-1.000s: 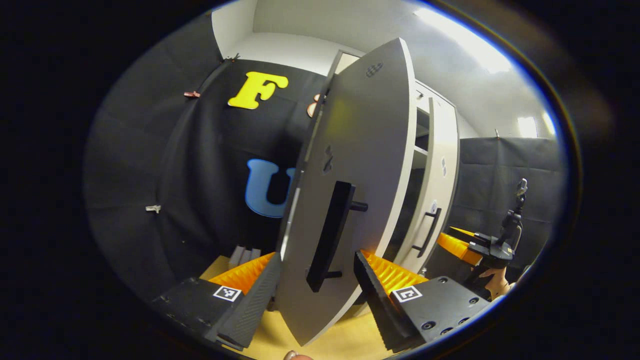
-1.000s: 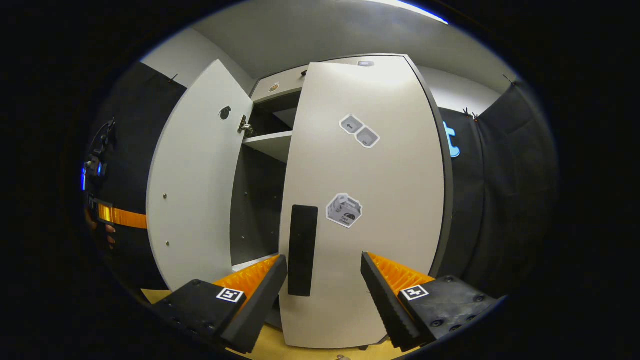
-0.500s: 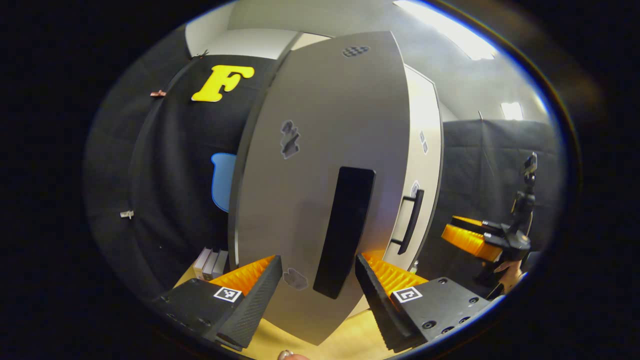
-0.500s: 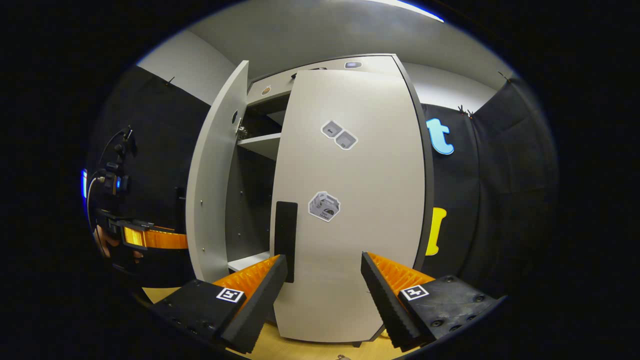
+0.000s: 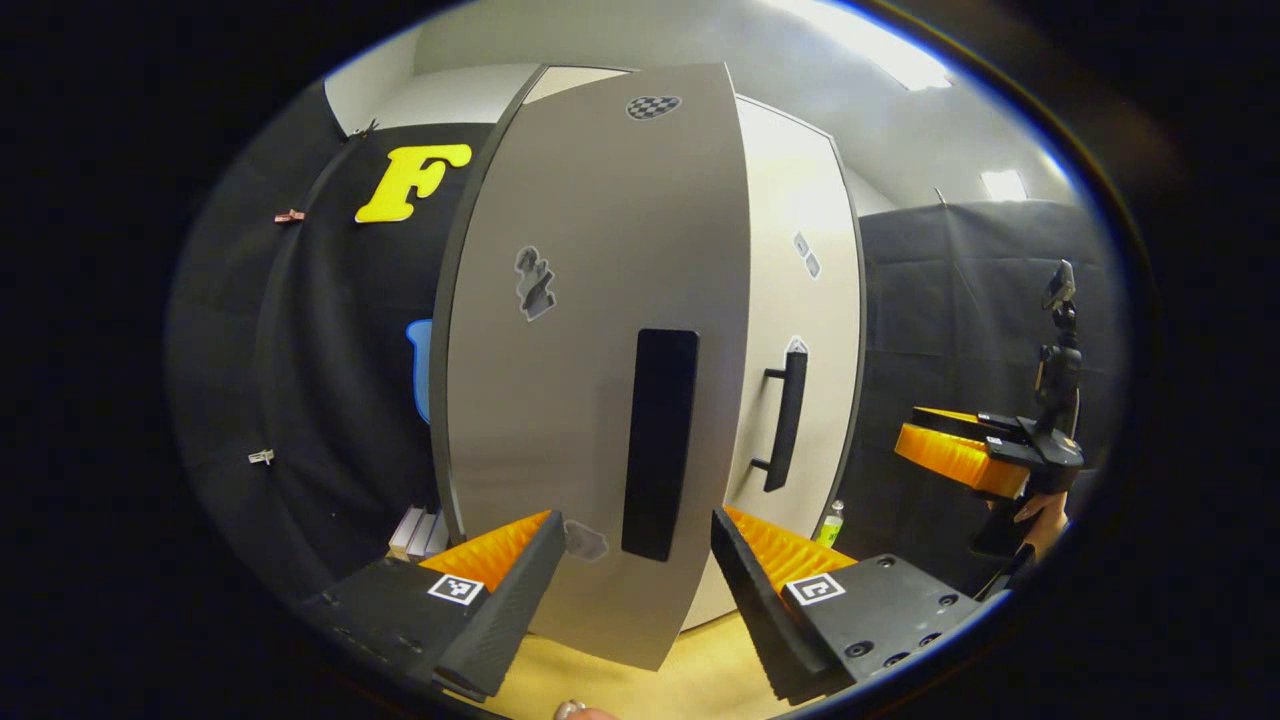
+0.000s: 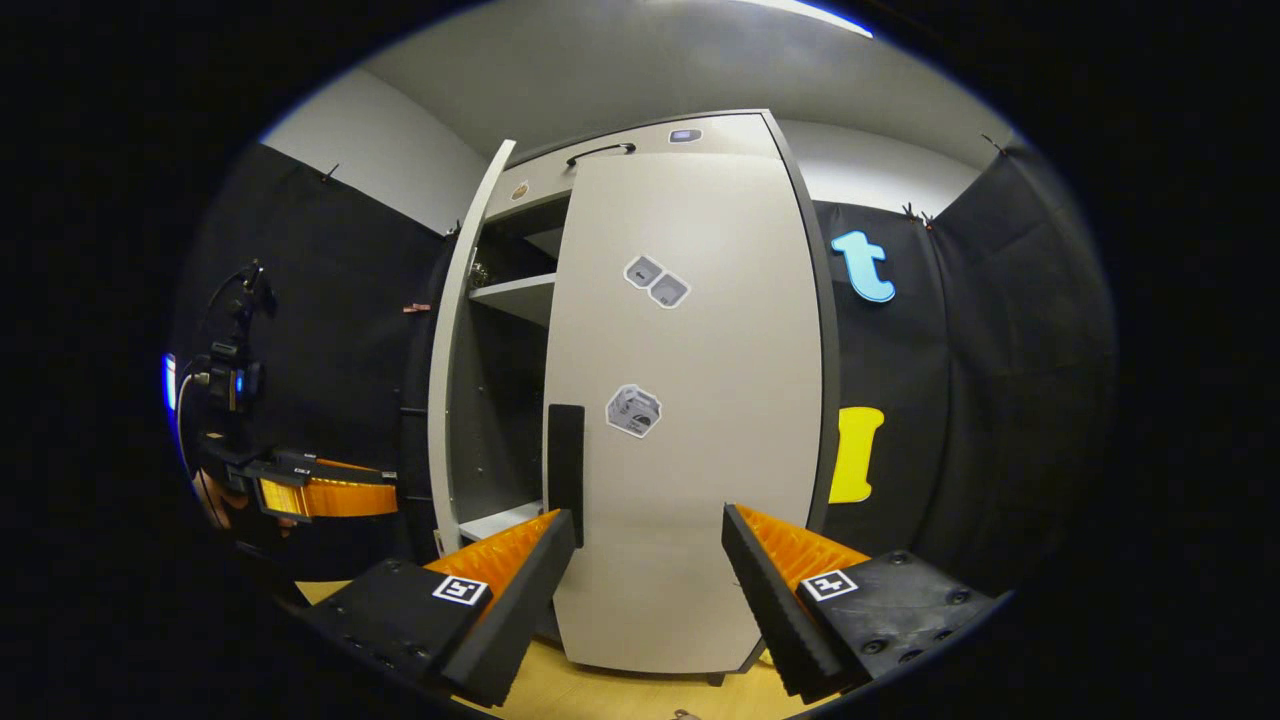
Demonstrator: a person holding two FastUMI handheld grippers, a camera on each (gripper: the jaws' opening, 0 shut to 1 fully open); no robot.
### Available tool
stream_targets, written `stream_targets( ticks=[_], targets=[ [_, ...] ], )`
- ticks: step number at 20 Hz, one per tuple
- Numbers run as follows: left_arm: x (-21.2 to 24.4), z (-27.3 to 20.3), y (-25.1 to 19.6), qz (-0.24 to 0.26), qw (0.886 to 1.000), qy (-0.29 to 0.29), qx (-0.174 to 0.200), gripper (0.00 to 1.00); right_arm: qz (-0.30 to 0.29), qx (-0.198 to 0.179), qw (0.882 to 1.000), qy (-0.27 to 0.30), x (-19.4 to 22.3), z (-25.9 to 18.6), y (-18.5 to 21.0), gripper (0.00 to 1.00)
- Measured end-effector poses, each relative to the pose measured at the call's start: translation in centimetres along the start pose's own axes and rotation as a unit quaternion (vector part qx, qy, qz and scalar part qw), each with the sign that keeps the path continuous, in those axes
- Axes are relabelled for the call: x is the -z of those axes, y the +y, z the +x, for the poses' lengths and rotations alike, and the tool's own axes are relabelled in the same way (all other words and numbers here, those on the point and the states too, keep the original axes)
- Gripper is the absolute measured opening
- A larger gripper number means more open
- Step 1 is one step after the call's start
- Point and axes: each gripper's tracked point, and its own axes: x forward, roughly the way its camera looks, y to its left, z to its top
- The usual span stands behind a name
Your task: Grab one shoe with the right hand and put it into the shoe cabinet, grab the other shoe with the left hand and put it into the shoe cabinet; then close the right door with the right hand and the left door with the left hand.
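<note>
Left door [image 5: 590, 330] nearer shut; wooden floor [image 5: 700, 670].

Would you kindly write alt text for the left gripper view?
The open left gripper faces the cabinet's left door and its black handle. Beside it stands the right door, with the right gripper farther right.

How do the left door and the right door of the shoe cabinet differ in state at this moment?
In the right gripper view, the right door lies shut against the cabinet, while the left door stands ajar, leaving a gap that shows a shelf. In the left gripper view, the left gripper is open with its fingers on either side of the left door's handle; the right door's handle stands free. Both doors are pale with dark vertical handles.
</note>
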Motion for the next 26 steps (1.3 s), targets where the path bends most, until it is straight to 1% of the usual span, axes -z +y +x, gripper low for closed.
stream_targets(
  ticks=[3,5,8,10,12,15,16,17,18,21,25,26],
  targets=[
    [-0.2,-2.0,0.0,0.013,1.000,-0.002,-0.009,0.94,0.003,0.000,1.000,0.003,0.0,-1.1,1.3,0.98],
    [-0.9,-2.6,0.0,0.011,1.000,-0.010,-0.015,0.94,-0.001,0.000,1.000,0.004,-0.2,-1.6,2.3,0.98],
    [-1.9,-3.2,-0.9,0.010,1.000,-0.021,-0.006,0.94,-0.007,0.005,1.000,0.002,-0.5,-2.4,3.7,0.98],
    [-2.2,-3.7,-1.2,0.025,0.999,-0.026,-0.005,0.94,-0.006,0.009,1.000,0.006,-0.6,-3.0,4.6,0.98],
    [-1.9,-4.0,-1.7,0.034,0.999,-0.024,0.007,0.94,-0.007,0.014,1.000,0.014,-0.4,-3.7,5.2,0.98],
    [-1.5,-4.5,-2.2,0.024,0.999,-0.026,0.026,0.94,-0.011,0.029,0.999,0.020,-0.3,-4.8,5.5,0.98],
    [-1.5,-4.7,-2.3,0.018,0.999,-0.026,0.032,0.97,-0.012,0.033,0.999,0.021,-0.3,-5.1,5.6,0.98],
    [-1.6,-4.8,-2.3,0.015,0.999,-0.028,0.037,0.94,-0.012,0.037,0.999,0.022,-0.3,-5.4,5.7,0.98],
    [-1.6,-4.8,-2.3,0.014,0.999,-0.028,0.041,0.94,-0.011,0.041,0.999,0.024,-0.3,-5.5,5.8,0.98],
    [-2.0,-5.2,-2.1,0.017,0.998,-0.036,0.043,0.94,-0.011,0.050,0.998,0.028,0.0,-6.3,6.0,0.98],
    [-2.4,-5.5,-2.4,0.036,0.997,-0.045,0.044,0.94,-0.003,0.058,0.998,0.023,-0.4,-6.9,6.5,0.98],
    [-2.3,-5.6,-2.9,0.038,0.997,-0.046,0.050,0.95,-0.001,0.059,0.998,0.021,-0.6,-7.0,6.5,0.98]
  ],
)
